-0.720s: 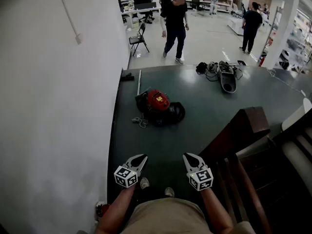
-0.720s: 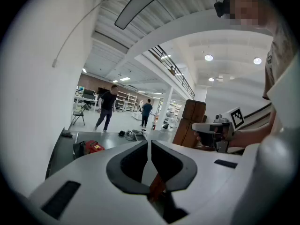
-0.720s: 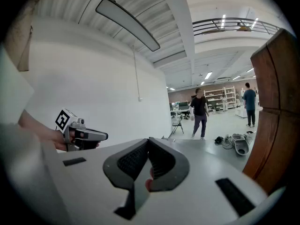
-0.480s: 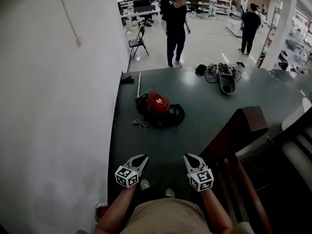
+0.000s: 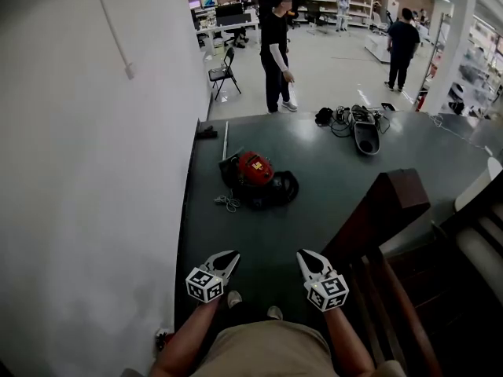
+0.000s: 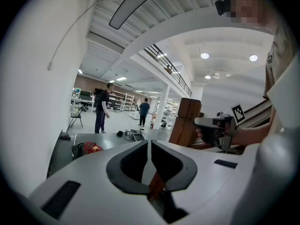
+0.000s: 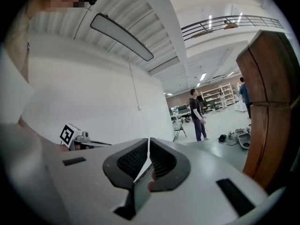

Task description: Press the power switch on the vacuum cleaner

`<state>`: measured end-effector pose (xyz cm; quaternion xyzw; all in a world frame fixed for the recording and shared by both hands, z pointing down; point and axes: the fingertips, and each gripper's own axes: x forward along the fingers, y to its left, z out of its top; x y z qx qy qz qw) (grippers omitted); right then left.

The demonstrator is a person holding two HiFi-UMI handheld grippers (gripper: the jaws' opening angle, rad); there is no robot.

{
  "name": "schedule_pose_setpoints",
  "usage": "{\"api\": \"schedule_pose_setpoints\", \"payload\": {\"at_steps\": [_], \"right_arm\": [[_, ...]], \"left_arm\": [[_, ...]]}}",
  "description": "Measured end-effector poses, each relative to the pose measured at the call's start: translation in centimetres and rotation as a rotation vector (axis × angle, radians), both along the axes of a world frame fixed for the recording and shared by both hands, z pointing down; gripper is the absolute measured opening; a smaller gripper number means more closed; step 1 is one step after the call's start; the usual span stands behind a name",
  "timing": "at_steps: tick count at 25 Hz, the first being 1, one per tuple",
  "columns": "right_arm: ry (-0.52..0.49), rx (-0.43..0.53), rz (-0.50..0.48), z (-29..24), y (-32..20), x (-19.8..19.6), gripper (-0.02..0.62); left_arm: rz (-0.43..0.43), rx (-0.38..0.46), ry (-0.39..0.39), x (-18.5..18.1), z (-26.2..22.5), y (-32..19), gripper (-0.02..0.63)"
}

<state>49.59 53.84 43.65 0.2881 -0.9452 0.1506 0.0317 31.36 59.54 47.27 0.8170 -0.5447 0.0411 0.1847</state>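
Observation:
The vacuum cleaner (image 5: 255,177), red on top with a black body, lies on the dark green platform floor (image 5: 330,187) a good way ahead of me. My left gripper (image 5: 232,255) and right gripper (image 5: 302,254) are held side by side close to my body, far short of it. Both have their jaws closed with nothing between them. In the left gripper view the vacuum cleaner (image 6: 88,148) shows small at the left, beyond the shut left gripper (image 6: 148,143). The right gripper (image 7: 149,142) points past the wall toward the hall; I cannot see the vacuum there.
A white wall (image 5: 94,171) runs along the left. A wooden stair post (image 5: 397,199) and railing stand at my right. A floor nozzle with cables (image 5: 365,126) and a metal tube (image 5: 225,136) lie farther back. A person (image 5: 275,49) stands at the platform's far edge near a chair (image 5: 224,63).
The person at the far edge has stepped back and turned sideways. Both grippers stay shut and have barely shifted; the view has drifted slightly.

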Motion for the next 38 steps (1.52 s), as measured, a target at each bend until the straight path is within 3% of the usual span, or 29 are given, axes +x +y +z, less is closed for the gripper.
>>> {"api": "schedule_pose_setpoints", "payload": {"at_steps": [7, 14, 25, 38], "right_arm": [[-0.043, -0.038, -0.003, 0.6, -0.5, -1.0, 0.014], [-0.009, -0.074, -0.043, 2.8, -3.7, -5.1, 0.014], [0.018, -0.124, -0.048, 2.1, -15.4, -15.0, 0.014], [0.050, -0.117, 0.052, 1.7, -28.9, -24.1, 0.014]], "left_arm": [[-0.011, -0.006, 0.007, -1.1, -0.1, 0.3, 0.012], [-0.050, -0.040, 0.037, -5.5, 1.7, -1.8, 0.011], [0.019, -0.058, 0.076, -13.8, 3.1, -16.8, 0.011], [0.100, -0.055, 0.092, -24.0, 2.5, -30.2, 0.011]]}}
